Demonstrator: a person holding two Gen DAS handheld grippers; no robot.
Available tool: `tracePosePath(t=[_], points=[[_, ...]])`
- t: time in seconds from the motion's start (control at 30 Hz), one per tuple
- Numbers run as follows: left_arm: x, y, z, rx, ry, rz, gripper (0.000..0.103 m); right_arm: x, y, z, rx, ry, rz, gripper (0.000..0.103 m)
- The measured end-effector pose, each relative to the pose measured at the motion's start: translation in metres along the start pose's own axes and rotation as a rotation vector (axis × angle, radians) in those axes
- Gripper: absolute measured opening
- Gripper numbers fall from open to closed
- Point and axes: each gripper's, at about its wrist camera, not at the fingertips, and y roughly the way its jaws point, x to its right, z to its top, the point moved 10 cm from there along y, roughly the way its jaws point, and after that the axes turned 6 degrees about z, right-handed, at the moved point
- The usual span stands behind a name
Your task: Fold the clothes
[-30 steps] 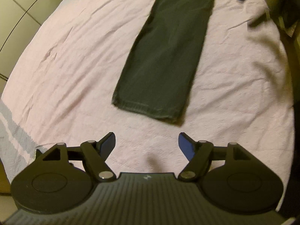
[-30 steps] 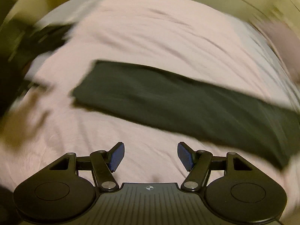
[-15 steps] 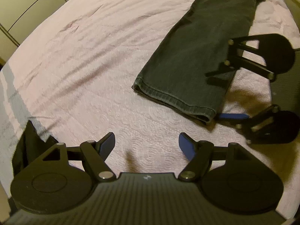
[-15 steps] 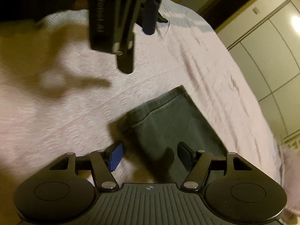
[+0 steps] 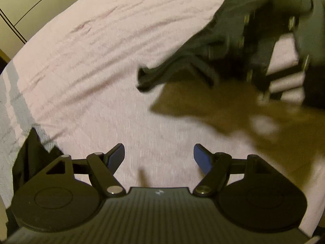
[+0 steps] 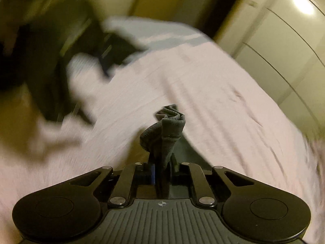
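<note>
The right gripper [image 6: 162,170] has its blue-padded fingers pressed together on a bunched corner of the dark grey-green denim trousers [image 6: 164,134]. The pinched hem stands up in a crumpled twist just above the closed fingertips, and the rest of the leg drops away beneath the tool toward the pink textured bedspread [image 6: 213,93].

The left gripper [image 5: 159,158] hangs over bare bedspread [image 5: 91,61] with its fingers spread wide and nothing between them. The trousers [image 5: 203,52] lie well ahead of it and to its right, the near end raised off the cover and casting a broad shadow.

Only the left wrist view shows the right gripper [image 5: 264,46] from outside, as a blurred dark frame at the lifted cloth, and the length of trouser leg running back toward the far edge of the bed. Only the right wrist view shows the pinch itself at close range. It also shows pale panelled cabinet doors [image 6: 284,46] at the right and a blurred dark shape at upper left which cannot be identified.
</note>
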Motion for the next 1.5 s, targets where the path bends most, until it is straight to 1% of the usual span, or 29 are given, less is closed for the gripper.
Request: tracePosePath(t=[0.1,0.2,0.27,0.33,0.4,0.47,0.57,0.6,0.67,0.73,0.8,0.87,0.9,1.0,1.03,1.07,1.1,1.13,1.17,1.2,1.33,1.37,1.4,1.43,1.5], points=[[0.007,-0.003,0.029,0.021,0.005,0.008,0.072,0.069,-0.050,0.012,0.114,0.255,-0.018,0.010],[0.020,0.000,0.066,0.037,0.013,0.016,0.072,0.154,-0.110,0.002,0.250,0.488,-0.049,0.010],[0.034,0.002,0.094,0.048,0.025,0.022,0.072,0.211,-0.148,-0.021,0.327,0.646,-0.081,0.010],[0.053,0.008,0.124,0.054,0.042,0.029,0.072,0.271,-0.179,-0.063,0.395,0.815,-0.109,0.010],[0.075,0.015,0.152,0.050,0.044,0.023,0.072,0.310,-0.173,-0.134,0.396,1.009,-0.092,0.010],[0.103,0.024,0.180,0.039,0.052,0.000,0.072,0.349,-0.166,-0.205,0.394,1.202,-0.074,0.010],[0.147,0.040,0.217,0.019,0.099,-0.033,0.072,0.407,-0.156,-0.312,0.386,1.493,-0.044,0.011],[0.161,0.044,0.228,0.012,0.118,-0.045,0.072,0.410,-0.139,-0.342,0.341,1.571,-0.012,0.011],[0.186,0.049,0.249,0.004,0.155,-0.061,0.072,0.414,-0.124,-0.373,0.303,1.653,0.072,0.012],[0.200,0.052,0.266,0.003,0.176,-0.063,0.072,0.417,-0.121,-0.374,0.322,1.674,0.124,0.013],[0.206,0.054,0.280,-0.002,0.170,-0.060,0.072,0.422,-0.126,-0.376,0.320,1.694,0.143,0.013],[0.209,0.056,0.290,-0.005,0.160,-0.057,0.072,0.426,-0.132,-0.368,0.324,1.698,0.177,0.012],[0.207,0.058,0.293,-0.006,0.151,-0.054,0.072,0.428,-0.141,-0.360,0.361,1.667,0.208,0.012],[0.209,0.066,0.301,-0.013,0.137,-0.055,0.072,0.447,-0.166,-0.312,0.542,1.460,0.368,0.012],[0.211,0.070,0.303,-0.017,0.136,-0.058,0.072,0.447,-0.166,-0.309,0.539,1.408,0.378,0.012],[0.213,0.073,0.304,-0.019,0.142,-0.062,0.072,0.448,-0.155,-0.323,0.478,1.450,0.354,0.013],[0.215,0.076,0.305,-0.020,0.150,-0.068,0.072,0.449,-0.144,-0.338,0.415,1.492,0.328,0.017],[0.217,0.078,0.305,-0.015,0.158,-0.075,0.072,0.448,-0.136,-0.356,0.355,1.552,0.286,0.028],[0.219,0.079,0.306,-0.009,0.166,-0.082,0.072,0.447,-0.129,-0.375,0.294,1.611,0.243,0.028],[0.219,0.081,0.306,-0.002,0.173,-0.090,0.072,0.445,-0.129,-0.388,0.268,1.648,0.205,0.028],[0.215,0.094,0.304,0.004,0.193,-0.105,0.072,0.437,-0.138,-0.402,0.316,1.739,0.175,0.028],[0.212,0.097,0.304,0.003,0.195,-0.105,0.072,0.433,-0.136,-0.404,0.306,1.747,0.167,0.028],[0.209,0.099,0.304,0.006,0.202,-0.106,0.072,0.435,-0.130,-0.403,0.284,1.748,0.145,0.015],[0.206,0.100,0.305,0.010,0.209,-0.108,0.072,0.437,-0.124,-0.401,0.261,1.748,0.123,0.009],[0.201,0.103,0.307,0.019,0.225,-0.110,0.072,0.438,-0.118,-0.400,0.231,1.744,0.089,0.006]])
